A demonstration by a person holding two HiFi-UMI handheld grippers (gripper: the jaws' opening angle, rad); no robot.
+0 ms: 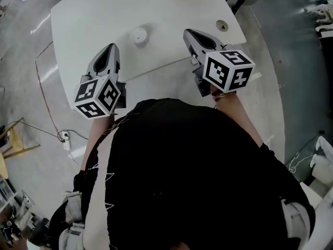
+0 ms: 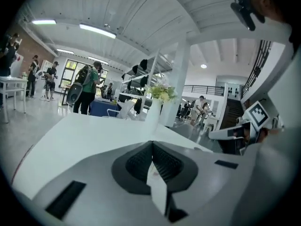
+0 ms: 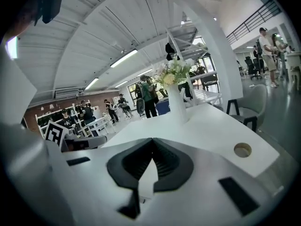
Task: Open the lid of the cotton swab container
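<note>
Two grippers hover over the near edge of a white surface (image 1: 171,14), both with jaws clenched together and nothing between them. The left gripper (image 1: 111,46) and the right gripper (image 1: 187,32) point away from the person, whose dark clothing (image 1: 192,176) fills the lower head view. The cotton swab container (image 1: 138,35), small, round and white, sits on the surface between the two tips, nearer the left one and apart from both. A round hole (image 1: 222,25) in the surface lies beyond the right gripper, close to the far right edge. Farther along the surface stands a white vase of flowers (image 3: 178,95). A chair (image 3: 249,108) sits off the right side, and people (image 2: 87,86) stand in the hall behind.
</note>
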